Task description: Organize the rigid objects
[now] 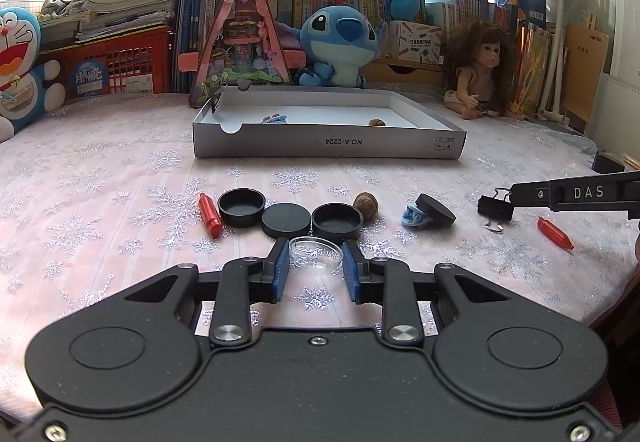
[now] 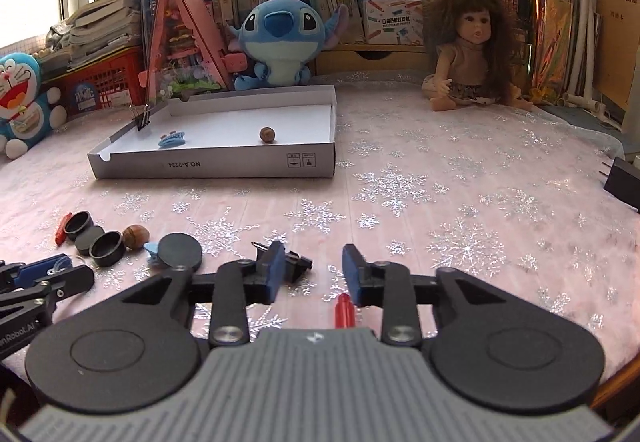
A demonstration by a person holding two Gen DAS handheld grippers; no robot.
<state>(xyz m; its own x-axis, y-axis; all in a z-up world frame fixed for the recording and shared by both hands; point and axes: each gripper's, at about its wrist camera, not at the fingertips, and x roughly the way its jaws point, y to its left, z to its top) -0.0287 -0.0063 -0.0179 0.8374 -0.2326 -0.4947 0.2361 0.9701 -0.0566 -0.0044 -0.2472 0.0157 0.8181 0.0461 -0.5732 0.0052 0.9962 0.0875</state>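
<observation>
Left gripper [image 1: 316, 269] clamps a clear dish [image 1: 316, 253] just above the cloth [image 1: 120, 170]. Right gripper [image 2: 310, 274] stands open, empty, binder clip [image 2: 294, 264] beside its left finger. Box [image 2: 224, 164] sits farther back.

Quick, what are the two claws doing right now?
Left gripper: closed on the clear glass dish.
Right gripper: open, holding nothing; a black binder clip lies by its left finger.

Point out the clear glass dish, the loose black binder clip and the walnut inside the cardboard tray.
clear glass dish [image 1: 316, 253], left wrist view, centre of its base.
black binder clip [image 1: 495, 207], left wrist view, its black body.
walnut [image 2: 267, 134], right wrist view, middle of the shell.
cardboard tray [image 2: 224, 164], right wrist view, front wall.
</observation>
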